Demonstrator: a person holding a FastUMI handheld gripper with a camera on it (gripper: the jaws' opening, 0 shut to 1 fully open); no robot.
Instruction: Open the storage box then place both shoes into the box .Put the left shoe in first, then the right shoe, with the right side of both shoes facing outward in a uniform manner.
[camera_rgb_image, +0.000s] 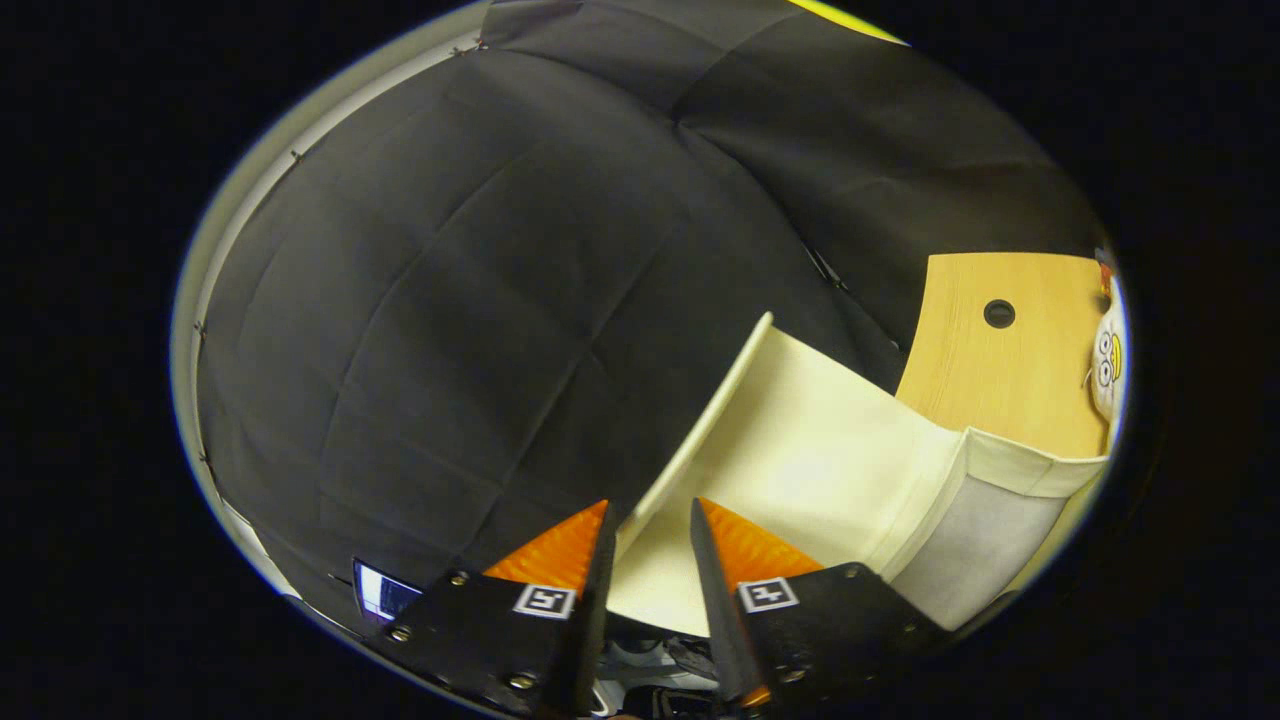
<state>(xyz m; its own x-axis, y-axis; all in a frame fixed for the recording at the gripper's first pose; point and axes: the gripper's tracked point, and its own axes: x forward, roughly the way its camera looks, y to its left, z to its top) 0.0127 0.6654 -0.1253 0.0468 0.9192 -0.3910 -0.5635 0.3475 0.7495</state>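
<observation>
A pale shoe (650, 665), partly hidden, sits nearest, clamped between the fingers (650, 555), whose tips reach over the near rim of the open cream storage box (800, 450), its raised lid edge beside them, with the wooden counter (1000, 370) bare beyond it.

Shoe (650, 665) glimpsed low between the fingers (600, 560), mostly covered by them; grip not determinable. Box (800, 470) lid edge hidden behind the fingers; interior not seen. Desk (1000, 370) partly masked by the box. Cartoon-faced object (1108, 365) at the desk's far edge cut off.
</observation>
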